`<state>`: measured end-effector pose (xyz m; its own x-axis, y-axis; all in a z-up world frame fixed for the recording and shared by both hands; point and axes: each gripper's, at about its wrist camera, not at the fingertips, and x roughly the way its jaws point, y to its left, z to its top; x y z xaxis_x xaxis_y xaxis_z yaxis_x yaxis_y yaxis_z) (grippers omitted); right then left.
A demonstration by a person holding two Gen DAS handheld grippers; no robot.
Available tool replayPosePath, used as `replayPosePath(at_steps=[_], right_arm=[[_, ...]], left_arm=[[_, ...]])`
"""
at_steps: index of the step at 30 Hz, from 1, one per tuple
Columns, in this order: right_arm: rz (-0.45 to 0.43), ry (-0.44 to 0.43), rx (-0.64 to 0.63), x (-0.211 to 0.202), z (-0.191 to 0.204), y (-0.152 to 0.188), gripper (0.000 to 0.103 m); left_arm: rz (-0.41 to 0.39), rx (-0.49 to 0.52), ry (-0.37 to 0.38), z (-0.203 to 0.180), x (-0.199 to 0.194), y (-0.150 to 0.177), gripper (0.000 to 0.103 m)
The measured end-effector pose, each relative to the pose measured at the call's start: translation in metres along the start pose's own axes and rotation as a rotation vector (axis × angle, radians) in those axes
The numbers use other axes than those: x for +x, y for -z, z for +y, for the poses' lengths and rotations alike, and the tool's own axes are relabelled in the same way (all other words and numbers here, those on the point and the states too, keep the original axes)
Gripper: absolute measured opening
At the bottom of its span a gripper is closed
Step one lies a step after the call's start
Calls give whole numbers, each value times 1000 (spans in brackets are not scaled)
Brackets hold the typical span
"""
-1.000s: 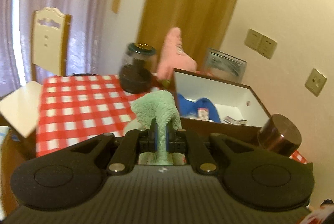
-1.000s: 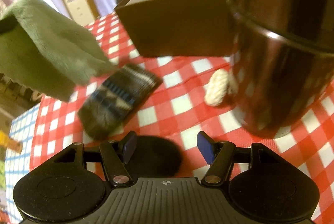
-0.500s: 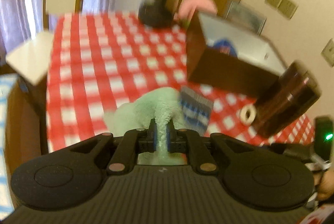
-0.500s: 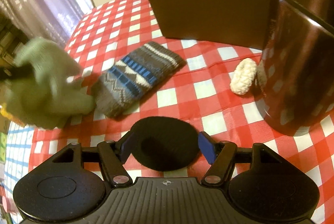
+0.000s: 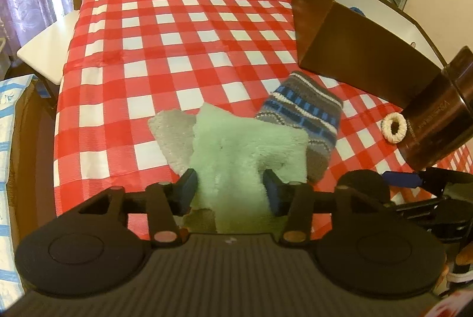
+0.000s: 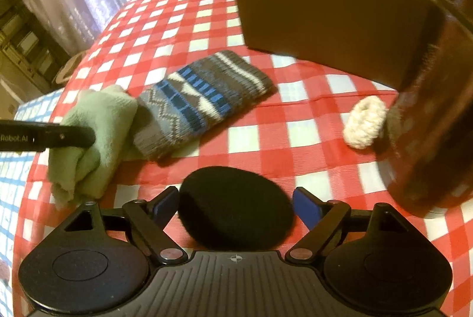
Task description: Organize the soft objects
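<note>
Left tongs are opening around the green cloth; right tongs are opening, straddling a black pad.

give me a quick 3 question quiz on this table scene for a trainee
1. True or false: the green cloth lies on the checked tablecloth between the fingers of the left gripper.
2. Which thing sits between the fingers of the right gripper? A) the patterned sock B) the black round pad C) the cream ring
3. Fill in: the cream ring lies beside the dark brown ____.

Key
1. True; the jaws are opening and no longer pinch it.
2. B; these jaws are opening too.
3. Canister.
</note>
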<state>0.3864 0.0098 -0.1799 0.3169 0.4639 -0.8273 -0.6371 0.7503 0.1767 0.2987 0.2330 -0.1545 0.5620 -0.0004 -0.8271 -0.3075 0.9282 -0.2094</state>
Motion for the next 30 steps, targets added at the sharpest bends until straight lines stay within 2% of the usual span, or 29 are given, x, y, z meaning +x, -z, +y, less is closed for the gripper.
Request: replayPosePath(at_steps=[7,12,17,26,30], right_arm=[[3,78,-95,11,18,5,88],[-6,75,-99,13,17,7,92],[-11,64,-95,12,17,7,92],[-21,60,-98,7,17,8,77],[-24,49,-88,4,16,9,73]], left_arm=[[-1,-9,-2,3,0,5,54],[1,-19,2,6,0,7,56],[4,-21,7,6,1,8,62],[23,-30,30,6,12,12,66],[6,2,28,0,17,13,64]])
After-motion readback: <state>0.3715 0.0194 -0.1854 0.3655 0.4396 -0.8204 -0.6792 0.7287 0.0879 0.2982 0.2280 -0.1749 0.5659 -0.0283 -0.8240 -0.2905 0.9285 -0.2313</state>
